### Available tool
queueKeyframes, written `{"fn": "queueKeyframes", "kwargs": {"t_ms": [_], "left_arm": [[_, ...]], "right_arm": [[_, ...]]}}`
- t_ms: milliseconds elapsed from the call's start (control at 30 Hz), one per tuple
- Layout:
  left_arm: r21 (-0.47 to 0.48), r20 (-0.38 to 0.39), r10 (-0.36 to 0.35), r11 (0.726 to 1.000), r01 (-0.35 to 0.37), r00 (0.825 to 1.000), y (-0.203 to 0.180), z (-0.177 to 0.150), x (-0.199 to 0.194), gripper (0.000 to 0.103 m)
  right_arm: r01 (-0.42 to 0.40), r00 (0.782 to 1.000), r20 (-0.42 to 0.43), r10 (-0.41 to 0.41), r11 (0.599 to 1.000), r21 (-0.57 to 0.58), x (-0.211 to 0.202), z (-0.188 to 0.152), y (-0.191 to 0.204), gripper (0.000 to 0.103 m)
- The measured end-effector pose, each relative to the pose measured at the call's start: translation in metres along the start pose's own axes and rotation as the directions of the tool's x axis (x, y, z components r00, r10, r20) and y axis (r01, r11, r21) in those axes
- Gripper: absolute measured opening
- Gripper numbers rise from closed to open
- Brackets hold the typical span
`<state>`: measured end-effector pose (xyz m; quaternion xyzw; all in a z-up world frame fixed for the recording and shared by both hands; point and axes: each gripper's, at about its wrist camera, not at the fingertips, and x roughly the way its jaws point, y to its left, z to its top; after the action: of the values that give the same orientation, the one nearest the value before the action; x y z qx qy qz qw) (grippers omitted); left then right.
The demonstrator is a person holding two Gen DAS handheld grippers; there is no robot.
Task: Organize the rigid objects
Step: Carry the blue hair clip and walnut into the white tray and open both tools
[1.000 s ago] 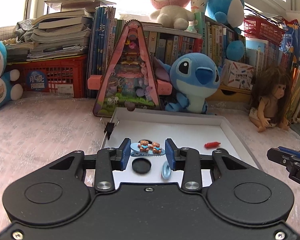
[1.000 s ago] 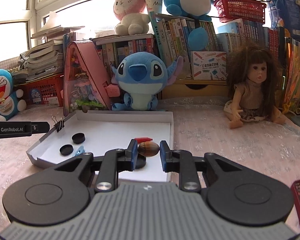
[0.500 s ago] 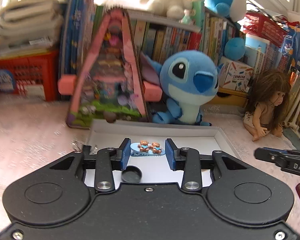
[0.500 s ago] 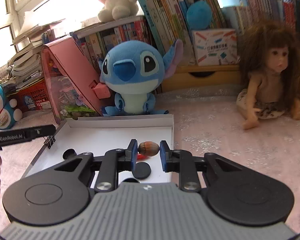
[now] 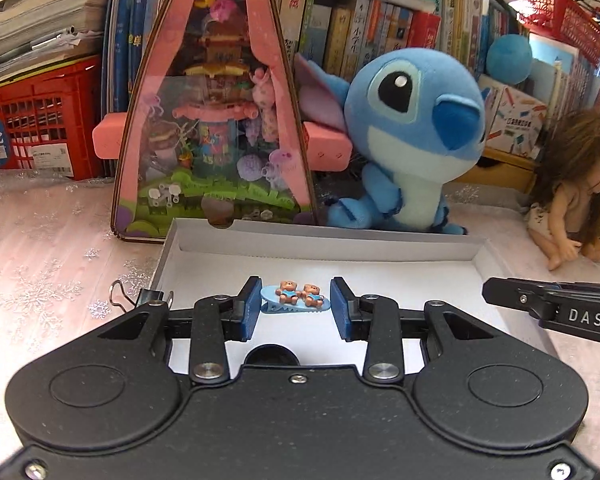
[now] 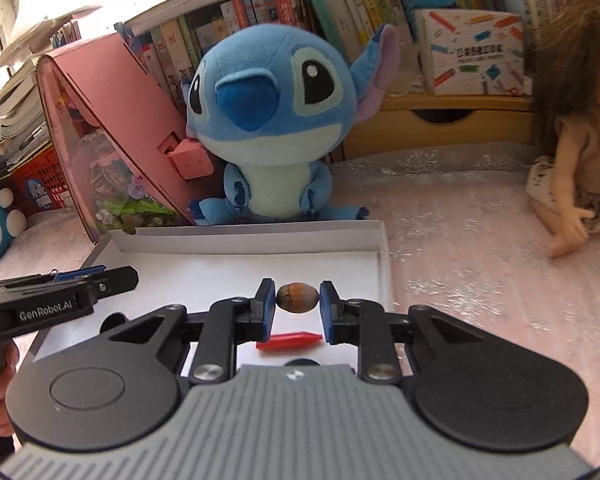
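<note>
Left wrist view, surface: a pink counter (image 5: pixel 40 248) with a snowflake-print cover carries a shallow white box (image 5: pixel 380 248) at centre frame.
Left wrist view, room: books, a red crate (image 5: pixel 40 120), a pink triangular toy house (image 5: pixel 216 120) and a blue plush (image 5: pixel 412 136) line the back; a doll (image 5: pixel 568 200) sits at the right edge.
Left wrist view, tool: the left tool (image 5: pixel 295 304) pinches a blue hair clip (image 5: pixel 294 300) with two little bears, held above the box floor.
Left wrist view, edges: a binder clip (image 5: pixel 140 296) sits on the box's left wall; a black round piece (image 5: pixel 271 354) shows partly under the tool body.
Left wrist view, open room: bare counter lies to the left of the box; the right tool's finger (image 5: pixel 548 304) reaches in from the right edge, over the box's right side.
Right wrist view, surface: the same box (image 6: pixel 384 272), its right wall near centre, with open pink counter (image 6: pixel 480 280) to the right up to the doll (image 6: pixel 580 160).
Right wrist view, tool: the right tool (image 6: pixel 298 300) is pressed on a brown acorn-like nut (image 6: pixel 297 298), held over the box floor.
Right wrist view, only here: a red faceted piece (image 6: pixel 290 340) lies on the box floor below the nut; a hand (image 6: pixel 0 392) grips the left tool's handle at the lower left.
Right wrist view, hidden: the hair clip cannot be seen from this side.
</note>
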<state>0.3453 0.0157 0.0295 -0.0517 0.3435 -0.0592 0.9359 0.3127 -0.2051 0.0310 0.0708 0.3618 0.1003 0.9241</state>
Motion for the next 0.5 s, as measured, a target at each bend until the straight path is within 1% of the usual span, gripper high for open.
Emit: {"fn": "queueKeyframes", "kwargs": {"t_ms": [100,200,300,500], "left_arm": [[0.036,0.012,0.031,0.999,-0.031,0.999,-0.004,-0.008,0.007,0.035],[0.024,-0.003,0.032,0.999,-0.032,0.999,-0.003,-0.011,0.013,0.035],[0.009,-0.019,0.036,0.999,-0.036,0.999,-0.002,-0.011,0.016,0.035],[0.024,-0.054,0.049,0.999,-0.048,0.997,-0.003,-0.012,0.021,0.035]], "right_arm": [[0.023,1.0,0.022,-0.023,1.0,-0.019,0.011,-0.005,0.004,0.028],[0.031,0.999,0.028,-0.03,0.999,-0.026,0.019,-0.01,0.005,0.028],[0.049,0.999,0.012,-0.049,0.998,-0.026,0.026,-0.012,0.005,0.028],[0.074,0.997,-0.025,-0.075,0.997,-0.032,0.033,-0.011,0.007,0.028]]}}
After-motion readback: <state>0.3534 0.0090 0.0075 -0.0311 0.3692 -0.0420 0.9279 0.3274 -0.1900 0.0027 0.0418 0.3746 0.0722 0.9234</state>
